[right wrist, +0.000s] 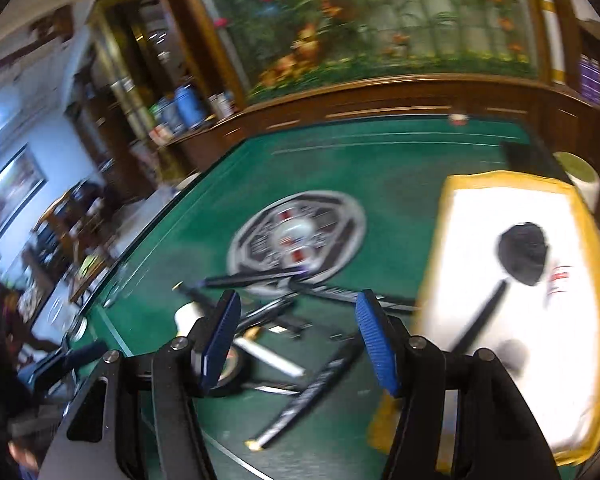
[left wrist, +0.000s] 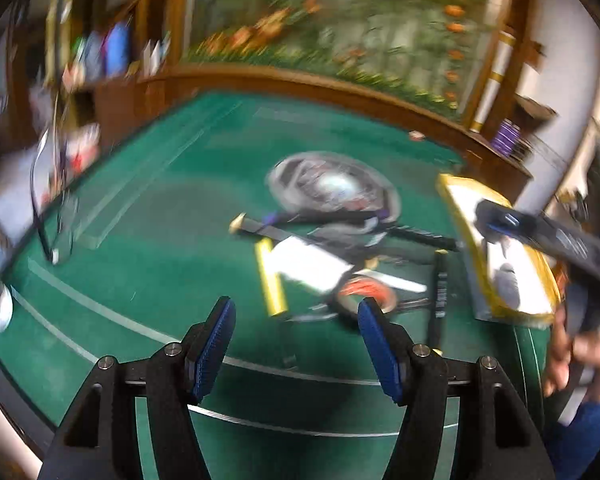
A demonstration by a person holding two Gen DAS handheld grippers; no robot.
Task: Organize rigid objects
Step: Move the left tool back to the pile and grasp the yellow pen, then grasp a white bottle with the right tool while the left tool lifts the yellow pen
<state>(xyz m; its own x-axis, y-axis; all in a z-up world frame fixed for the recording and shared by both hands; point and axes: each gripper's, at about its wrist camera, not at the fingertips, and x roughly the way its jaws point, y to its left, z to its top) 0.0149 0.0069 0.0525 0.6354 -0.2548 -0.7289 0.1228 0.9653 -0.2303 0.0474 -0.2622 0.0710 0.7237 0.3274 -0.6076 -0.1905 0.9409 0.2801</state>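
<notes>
- While both pictures are blurry, the green table (left wrist: pixel 148 248) can be seen well, with white lines on its cloth and a round grey badge (left wrist: pixel 332 188) in the middle.
- A heap of small things lies just on the near side of the badge: black pens (left wrist: pixel 440 284), a yellow stick (left wrist: pixel 271 280), a white card (left wrist: pixel 308 264) and a ring of tape (left wrist: pixel 366 294).
- The left gripper (left wrist: pixel 296 344) hangs over the near edge of the table, tipped down, and the heap sits just past its blue pads (left wrist: pixel 216 348).
- Its jaws stand well apart and nothing is between them.
- The tape ring peeks out right by its right pad, but they do not touch.
- A white tray with a yellow rim (left wrist: pixel 460 216) sits by the right edge of the table, next to the heap.
- In the tray lie a black round thing (right wrist: pixel 524 252) and a dark stick (right wrist: pixel 480 316).
- The right gripper (right wrist: pixel 296 340) also tips down, over the spot where the heap meets the tray.
- Its jaws are part way open and hold nothing.
- A black pen with a gold tip (right wrist: pixel 304 396) lies on the cloth under the gap between its pads.
- In the left view, a hand (left wrist: pixel 580 356) with a blue sleeve holds the right tool over the tray.
- A small round red and white thing (right wrist: pixel 458 118) sits alone near the far edge.
</notes>
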